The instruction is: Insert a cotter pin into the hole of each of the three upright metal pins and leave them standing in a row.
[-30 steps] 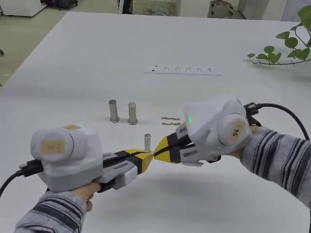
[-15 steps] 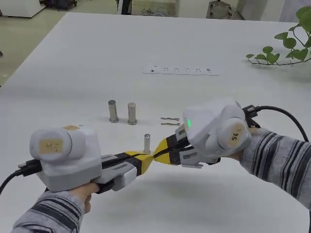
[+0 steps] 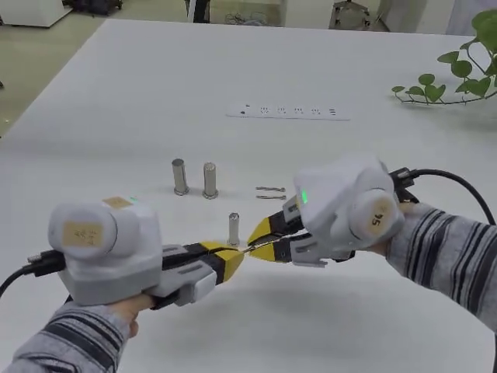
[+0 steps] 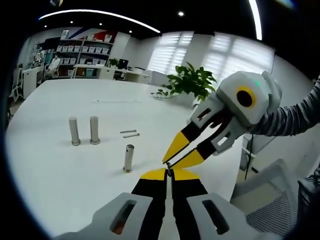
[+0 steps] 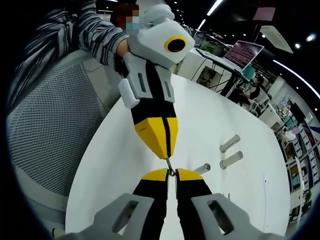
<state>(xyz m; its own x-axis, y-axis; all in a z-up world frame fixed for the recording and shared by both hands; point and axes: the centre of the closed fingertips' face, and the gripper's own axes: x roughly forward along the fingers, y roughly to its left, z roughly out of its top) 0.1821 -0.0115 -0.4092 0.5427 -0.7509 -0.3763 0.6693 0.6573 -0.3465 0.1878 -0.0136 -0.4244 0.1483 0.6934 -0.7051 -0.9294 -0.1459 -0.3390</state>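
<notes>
Head view: my left gripper [image 3: 235, 256] reaches in from the lower left and my right gripper [image 3: 251, 239] from the right. Their tips nearly meet above the table [image 3: 116, 93]. A cotter pin [image 3: 262, 245] bridges them. The left jaws are pressed together on one end. The right jaws form a narrow V around the other end, and I cannot tell whether they pinch it. The near pin [image 3: 234, 228] stands just behind the tips. Two far pins [image 3: 179, 176] stand side by side farther back, with two spare cotters [image 3: 270, 189] lying to their right.

Left gripper view: my own jaws are almost together, with the cotter pin [image 4: 168, 167] at their tips. The right gripper [image 4: 166, 162] comes in from the right. The near pin [image 4: 129, 158] stands upright on the left, and the far pins [image 4: 74, 131] are beyond it.

Right gripper view: my jaws leave a thin slit, with the cotter pin [image 5: 170, 165] at its mouth. It sticks out of the left gripper [image 5: 167, 156], whose jaws are clamped together. The near pin [image 5: 205, 168] shows just past my tips.
</notes>
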